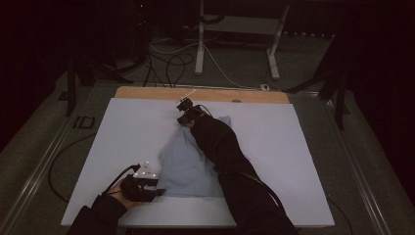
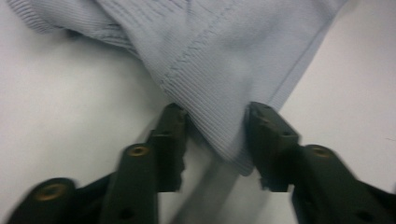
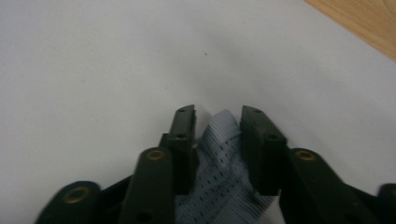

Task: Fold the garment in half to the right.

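A light blue ribbed garment lies crumpled on the white table cover. My left gripper sits at the garment's near left corner. In the left gripper view its jaws stand open on either side of that hemmed corner, which lies flat between them. My right gripper reaches to the far end of the garment, my dark sleeve lying across the cloth. In the right gripper view a bunched fold of the blue fabric fills the gap where the right gripper is shut on it.
A strip of bare wooden tabletop runs along the far edge, past the white cover. Cables and white table legs are on the floor beyond. White cover stretches left and right of the garment.
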`<action>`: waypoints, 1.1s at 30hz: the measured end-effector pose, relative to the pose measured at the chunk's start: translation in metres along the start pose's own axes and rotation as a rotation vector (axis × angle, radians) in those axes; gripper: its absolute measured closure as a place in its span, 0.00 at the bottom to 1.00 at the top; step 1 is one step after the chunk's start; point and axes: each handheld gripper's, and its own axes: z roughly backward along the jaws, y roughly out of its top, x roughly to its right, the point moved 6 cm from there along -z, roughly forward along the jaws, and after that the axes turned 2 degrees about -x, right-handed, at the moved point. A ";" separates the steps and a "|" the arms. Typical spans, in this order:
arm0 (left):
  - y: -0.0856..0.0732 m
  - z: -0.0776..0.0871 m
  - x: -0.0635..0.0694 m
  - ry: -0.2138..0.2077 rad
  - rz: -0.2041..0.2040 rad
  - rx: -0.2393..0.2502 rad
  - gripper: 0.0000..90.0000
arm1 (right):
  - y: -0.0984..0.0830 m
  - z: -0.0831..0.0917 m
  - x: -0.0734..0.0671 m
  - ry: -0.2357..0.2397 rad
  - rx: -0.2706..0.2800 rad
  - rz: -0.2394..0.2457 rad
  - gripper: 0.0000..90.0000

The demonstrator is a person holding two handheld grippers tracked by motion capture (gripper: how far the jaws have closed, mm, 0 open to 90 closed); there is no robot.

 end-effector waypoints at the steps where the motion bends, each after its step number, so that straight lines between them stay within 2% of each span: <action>1: 0.001 0.000 0.001 -0.005 -0.001 0.000 0.76 | 0.001 0.001 0.000 -0.001 0.003 0.002 0.83; 4: 0.005 0.001 0.002 -0.012 -0.002 0.009 0.89 | 0.003 0.005 0.001 -0.009 0.004 0.008 0.95; 7: 0.009 0.003 0.004 -0.017 -0.009 0.017 0.92 | 0.004 0.008 0.001 -0.018 0.003 0.047 0.97; 13: 0.014 0.007 0.007 -0.034 -0.015 0.032 0.94 | 0.007 0.017 -0.001 -0.008 0.024 0.071 0.97; 33: 0.036 0.018 0.018 -0.067 -0.085 0.051 0.94 | 0.012 0.042 -0.001 0.007 0.068 0.079 0.97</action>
